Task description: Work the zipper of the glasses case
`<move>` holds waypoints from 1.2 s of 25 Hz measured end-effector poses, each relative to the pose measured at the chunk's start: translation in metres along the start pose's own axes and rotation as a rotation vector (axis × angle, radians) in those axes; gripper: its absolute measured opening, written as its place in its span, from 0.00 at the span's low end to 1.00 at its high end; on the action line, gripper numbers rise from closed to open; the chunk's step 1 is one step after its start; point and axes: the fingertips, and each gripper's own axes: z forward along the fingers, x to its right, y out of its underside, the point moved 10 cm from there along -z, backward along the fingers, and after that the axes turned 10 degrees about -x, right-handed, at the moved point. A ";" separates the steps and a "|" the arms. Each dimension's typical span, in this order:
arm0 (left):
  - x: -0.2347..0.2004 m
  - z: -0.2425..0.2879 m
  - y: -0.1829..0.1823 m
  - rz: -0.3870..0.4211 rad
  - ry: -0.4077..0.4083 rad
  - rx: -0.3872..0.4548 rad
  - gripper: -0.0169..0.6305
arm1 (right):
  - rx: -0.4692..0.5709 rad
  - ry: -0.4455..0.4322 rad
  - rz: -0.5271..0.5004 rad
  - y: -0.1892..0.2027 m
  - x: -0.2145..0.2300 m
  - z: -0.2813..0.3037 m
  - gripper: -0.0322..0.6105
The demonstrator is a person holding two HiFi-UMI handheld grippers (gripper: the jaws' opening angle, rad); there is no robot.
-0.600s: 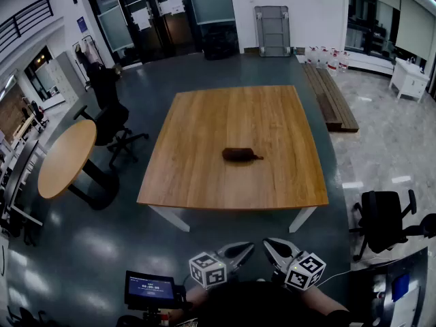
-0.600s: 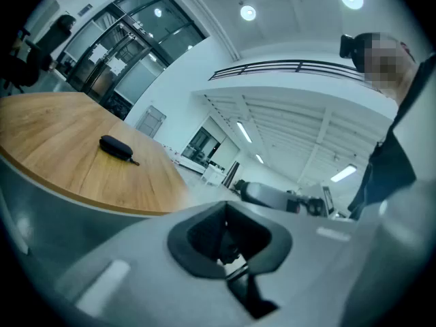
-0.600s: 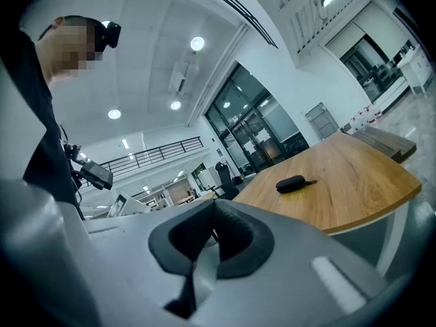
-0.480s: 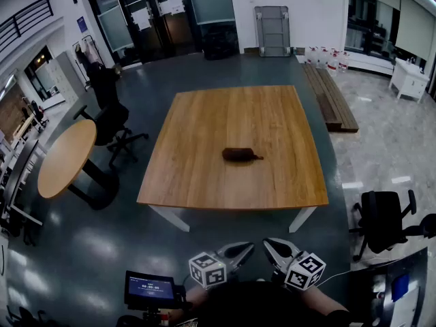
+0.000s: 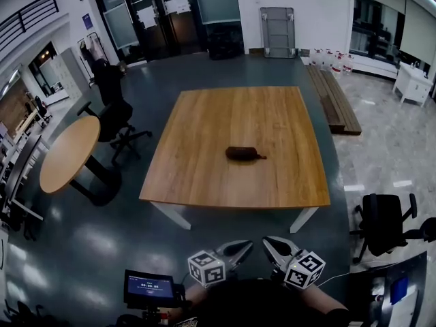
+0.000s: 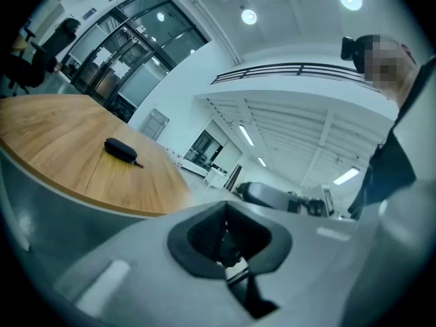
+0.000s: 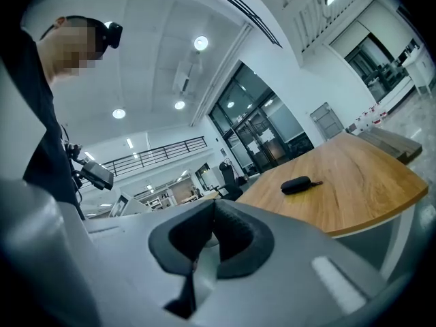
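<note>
Left tool (image 5: 245,247) is clenched shut, jaws pressed together w/ nothing btwn them; the left gripper view shows that plainly. Right tool (image 5: 270,242) is the same: clenched, empty, jaws meeting. I see both held low at the bottom edge of the head view, close to the person's body, tips angled toward each other and nearly meeting. Both hang over the dark floor (image 5: 102,244), short of the worktop (image 5: 225,107) and touching nothing. Just left of the left tool sits a small screen (image 5: 148,288) w/ a lit blue display.

Further out, the worktop is a square wooden top on white legs. Glasses case (image 5: 242,153) lies on it, approx mid-width, a bit nearer the near edge than the far one. It's dark, oval, lying flat w/ its long axis across the worktop. I can't tell from here whether the zip is open or closed; too small. A thin tab (image 5: 261,157) sticks out of its right end onto the wood. Case is well apart from both tools.

Round the worktop: a round wooden table (image 5: 67,154) off to the left w/ a black office chair (image 5: 112,114) beside it, a second black chair (image 5: 385,216) near the front right corner, and stacked planks (image 5: 337,101) on the floor along the right side. Glass doors (image 5: 157,16) stand at the far wall.
</note>
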 end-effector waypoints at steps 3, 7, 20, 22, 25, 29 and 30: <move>0.002 -0.010 -0.006 0.009 -0.003 0.014 0.03 | 0.027 -0.013 -0.021 -0.008 -0.009 0.002 0.06; 0.002 -0.002 -0.018 0.012 -0.007 0.024 0.03 | 0.056 -0.027 -0.016 -0.022 0.000 -0.001 0.06; -0.073 0.011 -0.049 -0.137 -0.042 0.051 0.03 | 0.063 0.038 0.097 -0.044 0.061 0.045 0.14; -0.098 0.017 -0.067 -0.154 -0.033 0.055 0.03 | 0.065 0.071 0.114 -0.055 0.079 0.062 0.14; -0.131 0.024 -0.099 -0.165 -0.003 0.052 0.03 | 0.061 0.116 0.128 -0.074 0.101 0.091 0.15; -0.175 0.022 -0.135 -0.155 0.035 0.022 0.03 | 0.025 0.161 0.084 -0.101 0.131 0.142 0.18; -0.185 0.020 -0.142 -0.159 0.037 0.017 0.03 | 0.000 0.171 0.055 -0.105 0.141 0.156 0.20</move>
